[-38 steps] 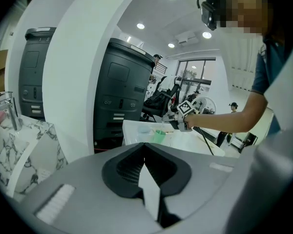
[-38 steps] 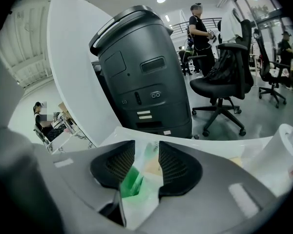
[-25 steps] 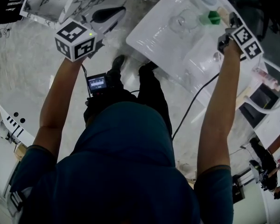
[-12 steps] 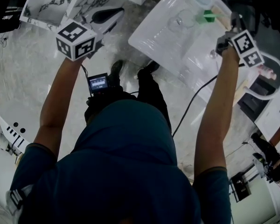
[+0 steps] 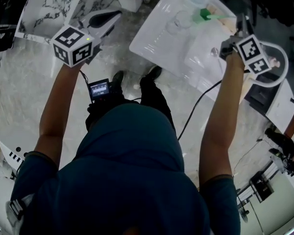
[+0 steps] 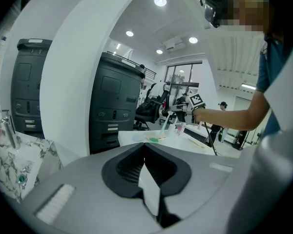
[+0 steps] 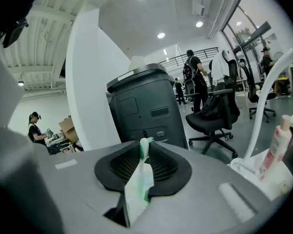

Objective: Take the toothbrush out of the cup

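One toothbrush [image 7: 140, 174], unclear overhead, sits in right jaws.

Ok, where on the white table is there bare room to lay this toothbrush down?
Bare: the near left corner of the white table, between its edge and the clear cup. Crowded: the far end, with the cup and a green block, and the right side by the right gripper, which holds the toothbrush.

Slim white-green toothbrush [image 7: 141, 167], upright; pinched between jaws
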`<action>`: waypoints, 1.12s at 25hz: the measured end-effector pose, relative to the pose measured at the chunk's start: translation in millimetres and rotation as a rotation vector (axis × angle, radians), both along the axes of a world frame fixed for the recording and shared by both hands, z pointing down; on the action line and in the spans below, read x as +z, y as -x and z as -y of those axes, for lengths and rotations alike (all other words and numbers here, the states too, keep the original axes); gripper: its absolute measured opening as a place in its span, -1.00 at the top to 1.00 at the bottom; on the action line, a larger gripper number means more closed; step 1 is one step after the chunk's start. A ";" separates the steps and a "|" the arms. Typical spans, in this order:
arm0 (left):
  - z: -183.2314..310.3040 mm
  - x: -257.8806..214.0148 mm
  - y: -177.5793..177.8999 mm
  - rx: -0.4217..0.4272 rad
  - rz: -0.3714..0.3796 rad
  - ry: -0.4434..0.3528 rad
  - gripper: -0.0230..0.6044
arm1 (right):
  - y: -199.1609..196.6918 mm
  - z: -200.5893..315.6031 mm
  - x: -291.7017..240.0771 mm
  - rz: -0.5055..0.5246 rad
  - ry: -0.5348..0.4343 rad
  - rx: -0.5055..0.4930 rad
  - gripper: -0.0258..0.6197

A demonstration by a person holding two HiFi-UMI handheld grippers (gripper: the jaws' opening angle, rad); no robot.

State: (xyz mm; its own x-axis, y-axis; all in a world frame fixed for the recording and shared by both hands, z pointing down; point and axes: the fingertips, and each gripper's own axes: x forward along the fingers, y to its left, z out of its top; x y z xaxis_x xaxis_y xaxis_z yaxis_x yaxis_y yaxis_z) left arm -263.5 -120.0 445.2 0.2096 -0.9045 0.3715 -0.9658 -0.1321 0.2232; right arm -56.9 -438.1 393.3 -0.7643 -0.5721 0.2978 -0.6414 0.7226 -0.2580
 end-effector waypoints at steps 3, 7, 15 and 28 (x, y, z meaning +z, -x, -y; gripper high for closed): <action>1.7 -5.6 -0.2 0.018 0.003 -0.012 0.93 | -10.1 -7.2 -7.5 0.006 -0.007 0.019 0.72; 6.4 -12.1 -3.1 0.044 0.007 -0.026 0.93 | -23.9 -15.9 -12.7 0.009 -0.012 0.040 0.72; 11.2 -23.0 -8.5 0.089 0.016 -0.044 0.93 | -53.4 -31.6 -20.2 0.012 -0.025 0.092 0.72; 11.3 -39.0 -18.3 0.142 0.027 -0.072 0.93 | -97.3 -67.9 -21.1 -0.009 -0.052 0.129 0.69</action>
